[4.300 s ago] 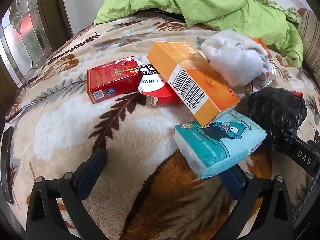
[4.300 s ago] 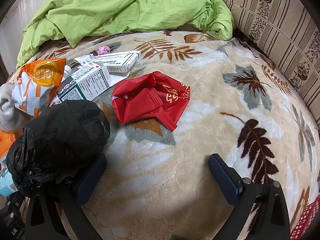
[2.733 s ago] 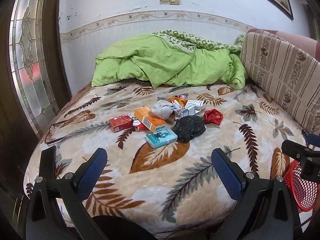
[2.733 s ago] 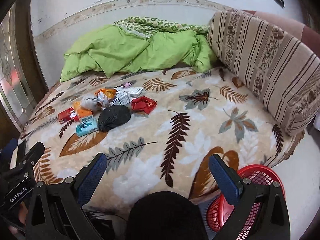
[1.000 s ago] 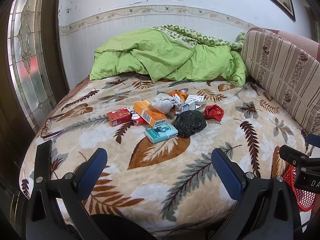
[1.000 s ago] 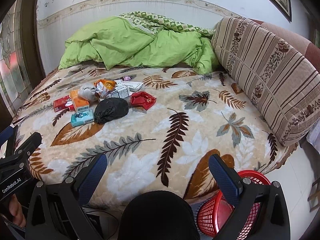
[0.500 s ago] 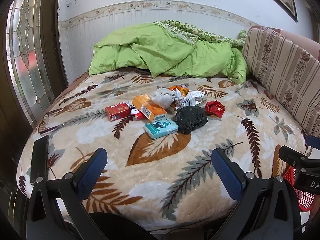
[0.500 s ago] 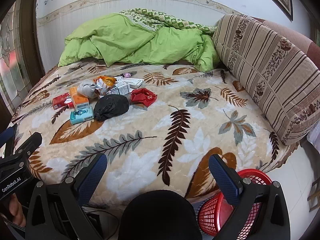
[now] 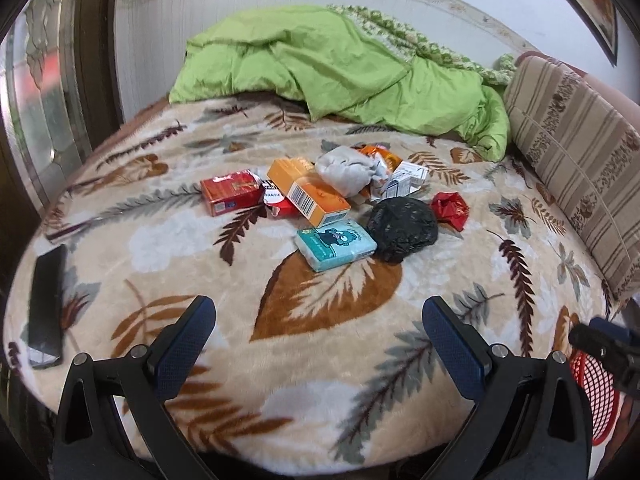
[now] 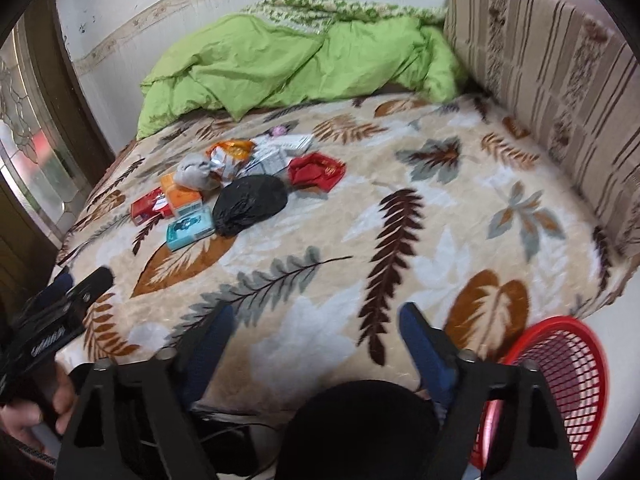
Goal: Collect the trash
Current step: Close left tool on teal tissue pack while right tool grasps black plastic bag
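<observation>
A heap of trash lies mid-bed: a black plastic bag (image 9: 402, 229) (image 10: 250, 203), a teal tissue pack (image 9: 335, 249) (image 10: 189, 227), an orange box (image 9: 307, 191), a red carton (image 9: 231, 198), a crumpled red wrapper (image 9: 450, 209) (image 10: 316, 170) and a grey-white cloth (image 9: 347, 171). My left gripper (image 9: 318, 336) hangs open over the near part of the bed, well short of the heap, nothing between its fingers. My right gripper (image 10: 316, 336) is over the bed's front edge; its jaws are closing with nothing between them.
A red mesh basket (image 10: 560, 384) (image 9: 592, 392) stands on the floor at the bed's front right. A dark phone (image 9: 46, 304) lies at the bed's left edge. A green duvet (image 9: 340, 68) is bunched at the far side, a striped headboard cushion (image 10: 560, 64) on the right. A hand (image 10: 24, 412) holds the left gripper.
Both grippers have moved in towards the bed and tilted down, so the heap looks nearer. The right gripper's fingers have drawn closer together; the left's stay wide.
</observation>
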`<state>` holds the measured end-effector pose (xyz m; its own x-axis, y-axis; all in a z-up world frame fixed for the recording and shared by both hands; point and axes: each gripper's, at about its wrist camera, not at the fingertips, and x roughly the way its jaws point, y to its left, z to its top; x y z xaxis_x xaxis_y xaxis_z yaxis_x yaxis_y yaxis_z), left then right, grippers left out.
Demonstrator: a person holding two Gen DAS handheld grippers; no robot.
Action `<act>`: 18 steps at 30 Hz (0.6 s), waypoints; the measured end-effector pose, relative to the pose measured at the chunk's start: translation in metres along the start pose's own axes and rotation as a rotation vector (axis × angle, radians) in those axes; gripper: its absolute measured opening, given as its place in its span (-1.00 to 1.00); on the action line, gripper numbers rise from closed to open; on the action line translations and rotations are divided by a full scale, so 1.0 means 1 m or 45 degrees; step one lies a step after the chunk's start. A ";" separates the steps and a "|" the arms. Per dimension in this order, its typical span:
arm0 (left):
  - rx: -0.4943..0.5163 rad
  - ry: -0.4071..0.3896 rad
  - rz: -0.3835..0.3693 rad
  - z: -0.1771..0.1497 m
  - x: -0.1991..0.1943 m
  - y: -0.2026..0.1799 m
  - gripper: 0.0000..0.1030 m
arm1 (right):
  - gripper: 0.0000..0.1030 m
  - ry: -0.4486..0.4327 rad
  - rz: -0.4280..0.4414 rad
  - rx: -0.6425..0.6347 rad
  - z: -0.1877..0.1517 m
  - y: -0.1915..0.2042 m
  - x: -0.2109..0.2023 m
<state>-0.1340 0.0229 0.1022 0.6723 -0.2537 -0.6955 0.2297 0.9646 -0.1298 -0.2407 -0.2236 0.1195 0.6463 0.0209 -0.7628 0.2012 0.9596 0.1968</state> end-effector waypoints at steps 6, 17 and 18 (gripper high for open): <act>0.017 0.113 -0.056 0.033 0.065 0.005 0.77 | 0.56 0.032 0.026 0.011 0.001 0.001 0.014; 0.170 0.243 -0.094 0.055 0.148 -0.008 0.67 | 0.56 0.069 0.018 0.058 0.006 -0.016 0.029; 0.179 0.259 -0.123 0.052 0.148 -0.010 0.53 | 0.56 0.070 0.018 0.061 0.006 -0.017 0.029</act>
<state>-0.0007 -0.0281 0.0372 0.4901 -0.3106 -0.8144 0.3909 0.9135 -0.1131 -0.2208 -0.2411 0.0973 0.6083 0.0511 -0.7920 0.2280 0.9446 0.2361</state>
